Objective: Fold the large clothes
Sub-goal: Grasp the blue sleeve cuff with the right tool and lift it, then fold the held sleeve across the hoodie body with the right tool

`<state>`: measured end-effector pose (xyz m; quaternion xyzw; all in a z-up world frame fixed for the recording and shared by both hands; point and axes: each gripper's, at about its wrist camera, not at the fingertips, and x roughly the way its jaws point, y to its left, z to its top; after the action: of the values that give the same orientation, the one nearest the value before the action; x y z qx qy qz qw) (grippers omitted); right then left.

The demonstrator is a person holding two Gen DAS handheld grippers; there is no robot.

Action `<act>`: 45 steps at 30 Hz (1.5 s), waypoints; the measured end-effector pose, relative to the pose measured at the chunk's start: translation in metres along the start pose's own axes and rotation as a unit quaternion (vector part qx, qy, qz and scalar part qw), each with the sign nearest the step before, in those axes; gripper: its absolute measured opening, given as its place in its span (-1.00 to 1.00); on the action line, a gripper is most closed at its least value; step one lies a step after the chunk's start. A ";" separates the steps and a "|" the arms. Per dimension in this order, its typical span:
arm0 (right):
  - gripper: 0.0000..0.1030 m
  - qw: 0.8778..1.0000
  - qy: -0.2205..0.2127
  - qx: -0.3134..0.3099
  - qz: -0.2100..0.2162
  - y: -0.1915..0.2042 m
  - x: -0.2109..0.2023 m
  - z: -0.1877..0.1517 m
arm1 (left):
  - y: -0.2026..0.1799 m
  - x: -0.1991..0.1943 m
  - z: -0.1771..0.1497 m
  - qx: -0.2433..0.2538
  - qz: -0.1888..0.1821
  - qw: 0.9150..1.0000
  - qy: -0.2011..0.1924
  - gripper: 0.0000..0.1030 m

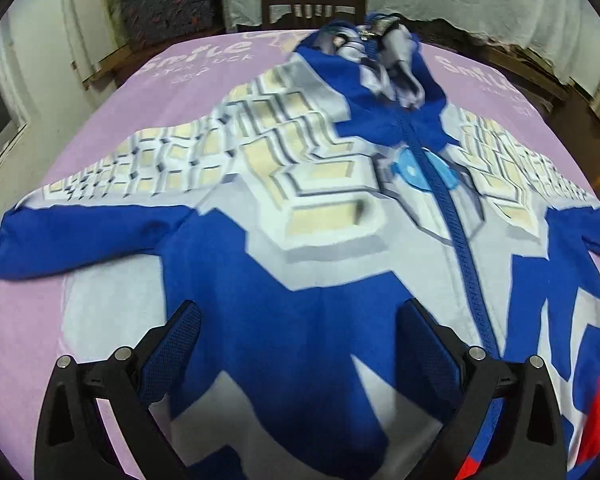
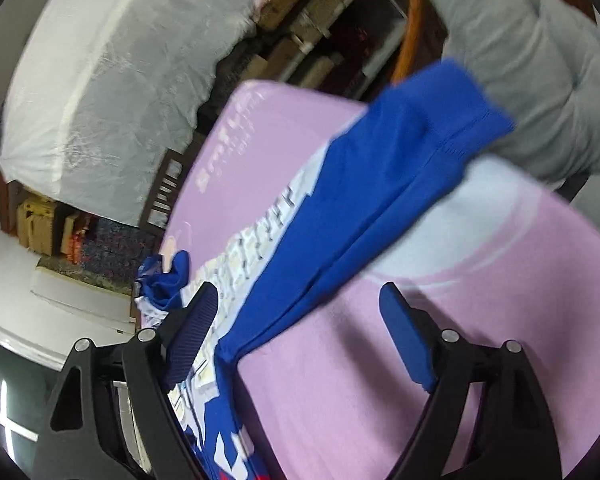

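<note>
A blue, white and cream zip-up hooded jacket [image 1: 300, 200] lies spread face up on a pink cloth-covered table [image 1: 120, 112], sleeves out to both sides, hood at the far end. My left gripper [image 1: 300, 320] is open and empty, hovering over the jacket's lower front, left of the zipper [image 1: 456, 224]. My right gripper [image 2: 300, 312] is open and empty, tilted, over the jacket's right sleeve [image 2: 380, 184]. The blue sleeve runs between its fingers toward the cuff [image 2: 476, 120]. The pink cloth [image 2: 360, 380] lies under it.
A dark wooden chair [image 1: 314, 6] stands behind the table's far edge. A white-covered bulky object [image 2: 112, 80] and stacked boxes [image 2: 320, 40] fill the background. A grey cloth-covered object [image 2: 540, 60] sits beyond the cuff. A white wall [image 1: 40, 60] is left.
</note>
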<state>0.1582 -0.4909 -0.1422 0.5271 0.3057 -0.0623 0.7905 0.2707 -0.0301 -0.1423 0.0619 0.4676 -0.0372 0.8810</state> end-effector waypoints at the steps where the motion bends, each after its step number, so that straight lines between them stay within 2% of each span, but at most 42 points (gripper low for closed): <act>1: 0.56 1.000 0.002 0.004 -0.008 0.000 0.008 0.000 | 0.000 0.002 0.000 0.004 0.004 1.000 -0.004 0.93; 5: 0.35 0.999 -0.035 0.008 -0.030 0.002 0.022 0.007 | -0.001 0.002 0.000 0.005 0.005 1.000 -0.009 0.93; 8: -0.05 0.997 -0.063 0.030 -0.034 -0.006 0.026 0.015 | 0.000 0.002 0.000 0.005 0.003 1.000 -0.009 0.93; 10: -0.52 0.995 -0.077 0.047 -0.038 -0.015 0.026 0.019 | 0.000 0.001 -0.001 0.008 0.004 1.000 -0.008 0.93; 12: -0.74 0.994 -0.079 0.068 -0.030 -0.027 0.026 0.022 | 0.002 -0.001 0.002 0.011 0.008 1.000 -0.001 0.93; 15: -0.86 0.994 -0.075 0.071 -0.028 -0.031 0.028 0.025 | 0.020 -0.012 0.010 0.004 0.017 1.000 -0.013 0.93; 20: -0.87 0.992 -0.099 -0.022 -0.075 0.009 0.017 0.022 | 0.070 -0.024 0.030 -0.012 0.077 0.996 -0.039 0.93; 23: -0.86 0.987 -0.109 -0.086 -0.075 0.051 0.009 0.008 | 0.096 -0.016 0.030 -0.044 0.083 0.995 -0.030 0.93; 27: -0.86 0.979 -0.099 -0.164 -0.067 0.106 0.013 -0.020 | 0.118 -0.004 0.020 -0.081 0.053 0.995 -0.007 0.93; 30: -0.86 0.970 -0.078 -0.222 -0.059 0.150 0.025 -0.050 | 0.130 -0.014 0.018 -0.098 0.035 0.994 -0.012 0.93; 33: -0.86 0.957 -0.044 -0.281 -0.051 0.191 0.048 -0.089 | 0.132 -0.023 0.017 -0.102 0.033 0.994 -0.022 0.93; 37: -0.83 0.930 0.021 -0.364 -0.041 0.231 0.088 -0.157 | 0.134 -0.026 0.017 -0.104 0.016 0.994 -0.023 0.93; 41: -0.77 0.901 0.111 -0.416 -0.052 0.232 0.130 -0.208 | 0.128 -0.020 0.023 -0.096 0.014 0.995 -0.024 0.93; 43: -0.60 0.886 0.140 -0.436 -0.070 0.224 0.142 -0.224 | 0.124 -0.019 0.023 -0.087 0.014 0.996 -0.025 0.93; 44: -0.56 0.883 0.143 -0.442 -0.068 0.222 0.140 -0.228 | 0.124 -0.018 0.025 -0.084 0.013 0.996 -0.027 0.93; 45: -0.41 0.881 0.145 -0.446 -0.061 0.219 0.134 -0.228 | 0.121 -0.017 0.024 -0.078 0.019 0.996 -0.029 0.93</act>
<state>0.2632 -0.1666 -0.1007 0.1024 0.4442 0.1097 0.8833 0.2959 0.0864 -0.1054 0.0007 0.4417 0.0141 0.8971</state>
